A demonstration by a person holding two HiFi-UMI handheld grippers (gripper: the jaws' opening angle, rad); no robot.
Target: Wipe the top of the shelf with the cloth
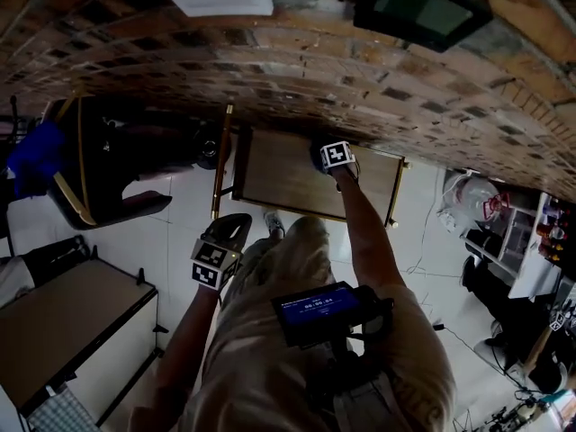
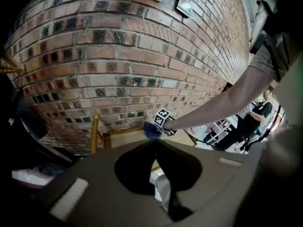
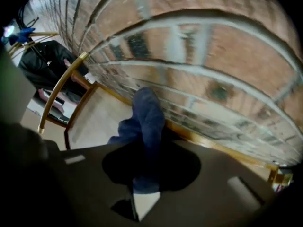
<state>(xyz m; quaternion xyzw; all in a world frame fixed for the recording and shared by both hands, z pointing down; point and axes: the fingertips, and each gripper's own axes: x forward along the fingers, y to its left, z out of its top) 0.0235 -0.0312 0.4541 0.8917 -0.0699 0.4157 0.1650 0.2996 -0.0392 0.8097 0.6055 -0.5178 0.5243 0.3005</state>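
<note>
Dim, fisheye-warped frames with dark corners; right gripper view motion-blurred.

Right claw (image 1: 322, 157) extended forward at arm's length, clamped on cloth (image 3: 145, 113); left claw (image 2: 154, 142) closed, held low.

shelf (image 1: 279, 183): wood top, gold frame | cloth (image 3: 144, 122): blue, bunched, at back edge

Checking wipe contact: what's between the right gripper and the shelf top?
The blue cloth, clamped in the jaws of the right gripper, with the shelf top beyond it. The right gripper view shows it best.
</note>
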